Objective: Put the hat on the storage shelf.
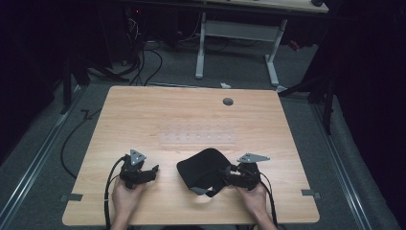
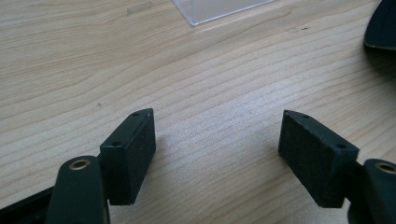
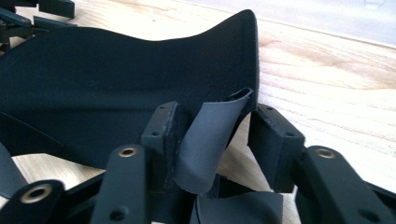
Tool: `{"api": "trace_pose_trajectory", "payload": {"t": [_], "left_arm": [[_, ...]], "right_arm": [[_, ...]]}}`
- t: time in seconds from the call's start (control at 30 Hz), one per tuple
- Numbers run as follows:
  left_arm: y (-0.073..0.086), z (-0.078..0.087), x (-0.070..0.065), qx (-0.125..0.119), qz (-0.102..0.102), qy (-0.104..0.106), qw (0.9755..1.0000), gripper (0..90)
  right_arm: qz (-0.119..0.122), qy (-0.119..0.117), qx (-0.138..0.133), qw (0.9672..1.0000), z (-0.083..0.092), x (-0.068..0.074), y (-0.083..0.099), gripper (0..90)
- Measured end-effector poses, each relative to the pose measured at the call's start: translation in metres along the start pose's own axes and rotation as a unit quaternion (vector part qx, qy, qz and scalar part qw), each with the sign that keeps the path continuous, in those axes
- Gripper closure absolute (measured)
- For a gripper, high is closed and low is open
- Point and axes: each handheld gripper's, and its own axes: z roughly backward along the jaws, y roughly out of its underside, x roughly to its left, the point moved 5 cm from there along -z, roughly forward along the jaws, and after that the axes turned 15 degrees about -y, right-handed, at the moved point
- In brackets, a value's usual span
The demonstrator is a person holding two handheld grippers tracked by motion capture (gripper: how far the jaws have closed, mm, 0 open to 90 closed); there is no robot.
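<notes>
- Work piece: the black, curved fabric eye mask with grey lining [image 1: 203, 170] lies on the near half of the light wooden table [image 1: 191, 115], right of centre and just in front of your right hand.
- Right gripper [image 3: 215, 133]: its jaws straddle a folded grey flap [image 3: 205, 140] at the mask's near-right edge. The left pad touches the flap; the right pad stands just clear of it. Treat this claw as part-way closed with the flap between the pads, not yet clamped.
- Left gripper [image 2: 217, 151]: its jaws are spread wide over bare wood, with nothing between the pads. In the high view it rests on the table to the left of the mask, apart from it.
- A clear plastic tray [image 1: 197, 137] lies on the table just beyond the mask, near the table centre. It is not involved at this point.
- Step in hand, as judged: you are securing a grasp on the mask's edge with the right gripper.
- Next move, as judged: close the right jaws until both pads press the grey flap, then check that the fabric does not slip before lifting.
- Caution: the flap is thin and limp. It may fold out of the pads if you lift before the pinch is firm.
- Keep the left gripper ready to take the mask's far-left edge if a two-point hold is needed.
</notes>
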Motion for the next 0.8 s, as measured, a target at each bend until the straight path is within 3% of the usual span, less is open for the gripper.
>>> {"api": "trace_pose_trajectory", "payload": {"t": [0.8], "left_arm": [[-0.0001, 0.0002, -0.0003, -0.001, 0.001, 0.002, 1.0, 29.2]], "right_arm": [[0.012, -0.042, 0.013, 0.9989, -0.0056, 0.0036, 0.001, 79.4]]}}
